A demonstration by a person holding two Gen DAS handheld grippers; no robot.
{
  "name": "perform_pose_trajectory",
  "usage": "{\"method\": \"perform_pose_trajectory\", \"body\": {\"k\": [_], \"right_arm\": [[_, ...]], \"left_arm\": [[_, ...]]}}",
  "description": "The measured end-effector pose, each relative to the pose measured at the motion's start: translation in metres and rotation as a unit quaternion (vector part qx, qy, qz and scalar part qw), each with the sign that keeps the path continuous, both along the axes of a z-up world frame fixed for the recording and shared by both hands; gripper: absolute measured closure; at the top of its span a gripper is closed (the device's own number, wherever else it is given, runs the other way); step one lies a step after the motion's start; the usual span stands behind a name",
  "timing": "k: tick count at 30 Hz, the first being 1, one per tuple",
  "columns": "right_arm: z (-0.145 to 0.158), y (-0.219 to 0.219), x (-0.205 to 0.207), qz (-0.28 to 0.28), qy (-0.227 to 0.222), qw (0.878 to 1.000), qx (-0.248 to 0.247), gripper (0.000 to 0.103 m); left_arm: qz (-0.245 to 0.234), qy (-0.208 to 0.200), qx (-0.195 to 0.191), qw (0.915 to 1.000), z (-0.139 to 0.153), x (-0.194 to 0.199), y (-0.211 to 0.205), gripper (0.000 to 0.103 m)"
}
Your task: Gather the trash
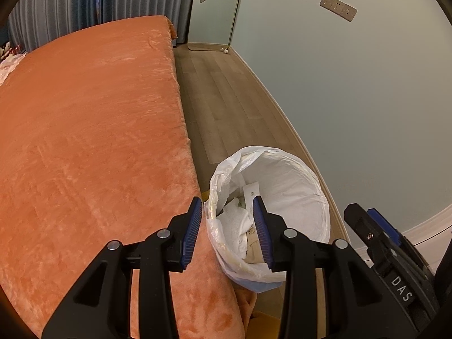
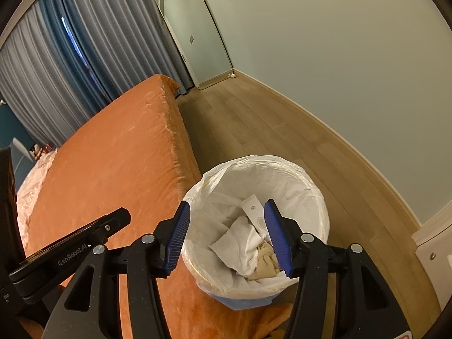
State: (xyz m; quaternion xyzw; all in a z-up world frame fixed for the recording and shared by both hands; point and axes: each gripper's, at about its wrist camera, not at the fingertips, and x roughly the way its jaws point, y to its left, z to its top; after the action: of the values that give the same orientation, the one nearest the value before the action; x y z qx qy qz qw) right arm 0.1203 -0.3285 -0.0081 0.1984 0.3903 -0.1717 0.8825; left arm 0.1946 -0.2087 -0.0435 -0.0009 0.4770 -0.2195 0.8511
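Note:
A trash bin lined with a white plastic bag [image 1: 299, 186] [image 2: 282, 175] stands on the floor beside the orange bed. Inside lie crumpled white tissue [image 1: 240, 223] [image 2: 240, 240], a white card or packet [image 1: 251, 195] [image 2: 252, 207] and some beige crumpled paper [image 2: 264, 262]. My left gripper [image 1: 227, 206] is open and empty, held above the bin's near left rim. My right gripper [image 2: 227, 207] is open and empty, held above the bin's mouth. Each gripper's body shows at the edge of the other's view.
The bed with an orange plush cover [image 1: 84, 130] [image 2: 113, 169] fills the left. Wooden floor [image 1: 226, 99] [image 2: 268, 124] runs between bed and pale wall. A mirror [image 2: 195, 34] leans at the far corner by grey-blue curtains [image 2: 70, 65]. White lacy fabric [image 2: 31, 186] lies at the bed's far left.

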Motion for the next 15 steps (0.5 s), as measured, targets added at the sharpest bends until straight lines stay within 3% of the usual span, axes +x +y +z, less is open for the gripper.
{"method": "perform_pose_trajectory", "body": {"k": [5, 9, 15], "right_arm": [[0.0, 0.012, -0.008, 0.012, 0.018, 1.0, -0.02, 0.048], [0.002, 0.019, -0.019, 0.013, 0.023, 0.999, -0.03, 0.038], [0.005, 0.029, -0.036, 0.015, 0.037, 0.998, -0.05, 0.035]], "left_arm": [[0.002, -0.009, 0.014, 0.9999, -0.001, -0.014, 0.012, 0.061], [0.002, -0.02, 0.041, 0.999, -0.005, -0.029, 0.019, 0.056], [0.01, -0.018, 0.055, 0.9983, -0.01, -0.047, 0.032, 0.041]]}}
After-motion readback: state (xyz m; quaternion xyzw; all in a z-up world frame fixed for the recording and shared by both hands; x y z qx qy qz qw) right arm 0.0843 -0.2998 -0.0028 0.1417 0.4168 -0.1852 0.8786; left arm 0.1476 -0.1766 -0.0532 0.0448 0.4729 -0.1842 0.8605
